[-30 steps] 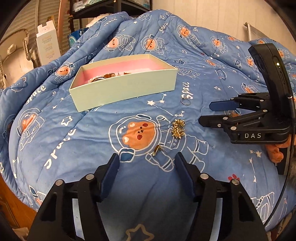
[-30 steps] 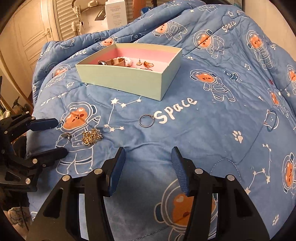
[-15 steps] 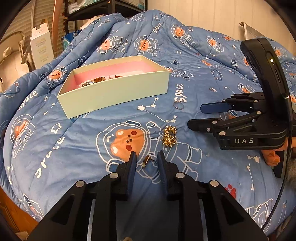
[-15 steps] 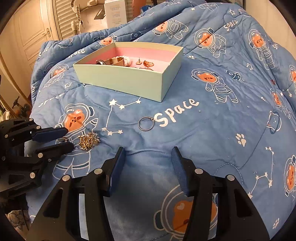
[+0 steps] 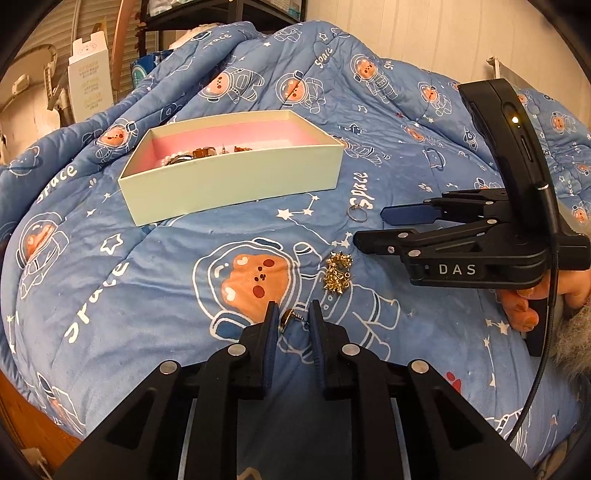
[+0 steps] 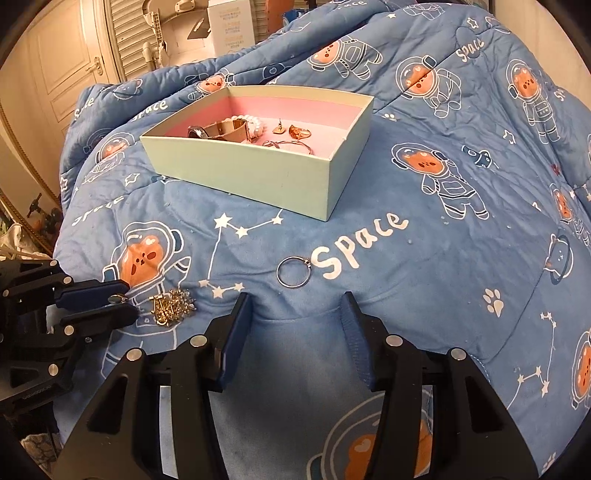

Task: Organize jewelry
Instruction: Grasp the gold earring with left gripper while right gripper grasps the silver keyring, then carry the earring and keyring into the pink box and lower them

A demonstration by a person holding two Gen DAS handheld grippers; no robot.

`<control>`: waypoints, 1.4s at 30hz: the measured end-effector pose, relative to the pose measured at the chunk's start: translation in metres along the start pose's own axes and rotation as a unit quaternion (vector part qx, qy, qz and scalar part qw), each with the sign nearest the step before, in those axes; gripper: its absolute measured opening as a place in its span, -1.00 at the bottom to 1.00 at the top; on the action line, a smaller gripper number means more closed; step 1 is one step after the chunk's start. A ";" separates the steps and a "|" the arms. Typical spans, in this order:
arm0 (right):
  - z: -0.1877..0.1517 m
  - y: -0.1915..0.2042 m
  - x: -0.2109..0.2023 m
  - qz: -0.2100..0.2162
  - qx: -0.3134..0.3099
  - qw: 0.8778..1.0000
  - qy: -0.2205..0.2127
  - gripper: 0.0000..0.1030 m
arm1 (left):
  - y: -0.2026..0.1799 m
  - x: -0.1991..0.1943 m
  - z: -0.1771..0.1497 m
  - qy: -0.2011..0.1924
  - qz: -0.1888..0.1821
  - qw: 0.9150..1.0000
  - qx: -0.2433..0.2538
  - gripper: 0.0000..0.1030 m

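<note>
My left gripper (image 5: 291,320) is shut on a small gold earring (image 5: 287,318), held just above the blue quilt; it also shows in the right wrist view (image 6: 120,300). A gold chain pile (image 5: 337,273) lies just beyond it (image 6: 170,305). A silver ring (image 5: 357,213) lies by the word "Space" (image 6: 293,272). The pale green box (image 5: 236,181) with a pink lining holds a watch (image 6: 218,130) and several small pieces (image 6: 295,133). My right gripper (image 6: 295,325) is open and empty, just short of the ring; it shows from the side in the left wrist view (image 5: 373,229).
The blue space-bear quilt (image 5: 110,266) bulges and slopes off at the left and near edges. White cartons (image 6: 229,26) and a shelf (image 5: 221,11) stand behind the bed. A door (image 6: 74,74) is at far left.
My left gripper closed from wide open onto the gold earring. The right gripper edged forward toward the ring and stayed open.
</note>
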State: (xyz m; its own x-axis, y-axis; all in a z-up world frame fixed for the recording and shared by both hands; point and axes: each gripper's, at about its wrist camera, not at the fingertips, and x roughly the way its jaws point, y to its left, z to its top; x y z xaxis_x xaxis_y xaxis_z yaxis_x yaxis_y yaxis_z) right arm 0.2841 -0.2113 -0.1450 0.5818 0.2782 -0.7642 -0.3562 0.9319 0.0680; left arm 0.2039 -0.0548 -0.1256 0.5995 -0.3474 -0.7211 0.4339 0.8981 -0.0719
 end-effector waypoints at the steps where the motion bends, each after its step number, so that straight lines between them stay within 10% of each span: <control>1: 0.002 0.000 0.001 0.000 0.001 1.000 0.000 -0.13 | 0.001 0.000 0.000 0.000 -0.003 1.000 -0.005 -0.68; 11: 0.012 -0.003 0.008 0.004 0.011 1.000 0.001 -0.61 | 0.004 -0.001 0.000 -0.001 -0.009 1.000 -0.015 -0.68; 42: 0.028 0.010 -0.034 0.060 0.000 0.998 -0.021 -0.62 | 0.016 -0.026 0.024 -0.026 -0.018 0.999 -0.028 -0.71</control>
State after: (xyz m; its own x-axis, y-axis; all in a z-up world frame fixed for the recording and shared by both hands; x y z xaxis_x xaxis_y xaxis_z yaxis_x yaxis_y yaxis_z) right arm 0.2810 -0.2046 -0.1010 0.5646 0.3971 -0.7236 -0.4253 0.8913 0.1574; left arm 0.2114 -0.0376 -0.0914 0.6187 -0.3912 -0.6813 0.4181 0.8982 -0.1361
